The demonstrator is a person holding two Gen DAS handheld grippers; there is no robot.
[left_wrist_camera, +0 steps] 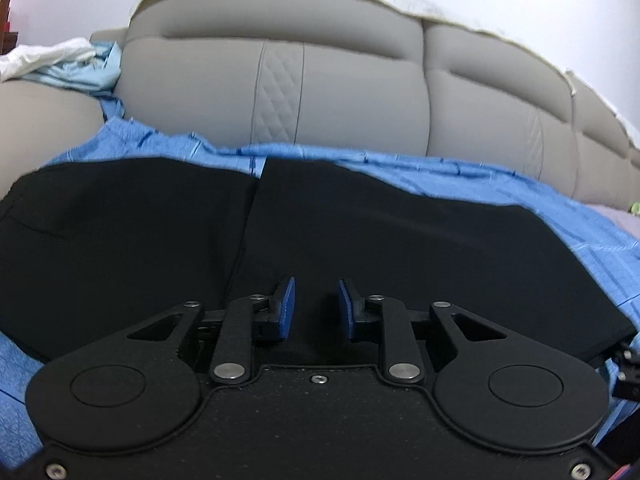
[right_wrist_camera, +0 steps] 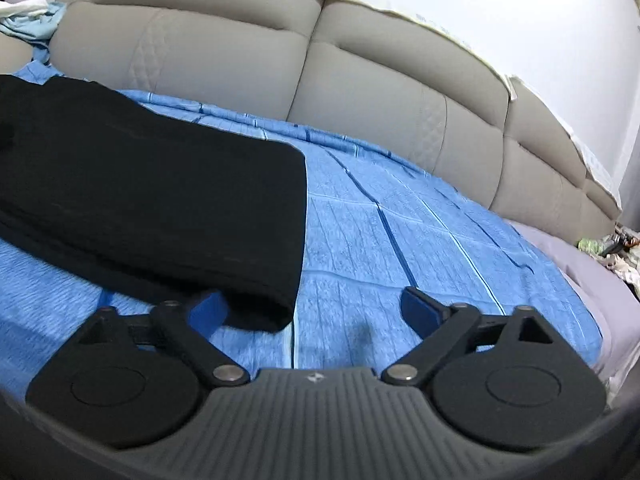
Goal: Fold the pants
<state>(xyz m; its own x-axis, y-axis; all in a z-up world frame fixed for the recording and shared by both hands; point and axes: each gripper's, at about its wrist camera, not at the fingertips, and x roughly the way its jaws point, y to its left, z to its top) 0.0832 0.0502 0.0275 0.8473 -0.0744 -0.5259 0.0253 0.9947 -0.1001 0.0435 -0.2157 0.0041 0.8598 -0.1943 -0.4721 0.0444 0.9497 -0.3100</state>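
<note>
Pants, black and matte, lie flat on a blue sheet directly ahead of the left gripper, the two legs side by side with a straight seam line between them running away toward a padded grey headboard. That gripper's blue pads stand a narrow gap apart over the cloth; whether they pinch any fabric is hard to tell, since black cloth and black linkage merge there.

Only the right wrist view shows the pants' end: a squared, doubled-over edge that stops just ahead of the right gripper, whose jaws are spread wide. Its left pad sits just beside the cloth's near corner, its right pad over bare sheet. The left view alone shows a pale blue and white bundle far ahead to the left.

Beyond the right gripper the sheet runs open to the headboard; to its right a lilac strip borders the sheet.
</note>
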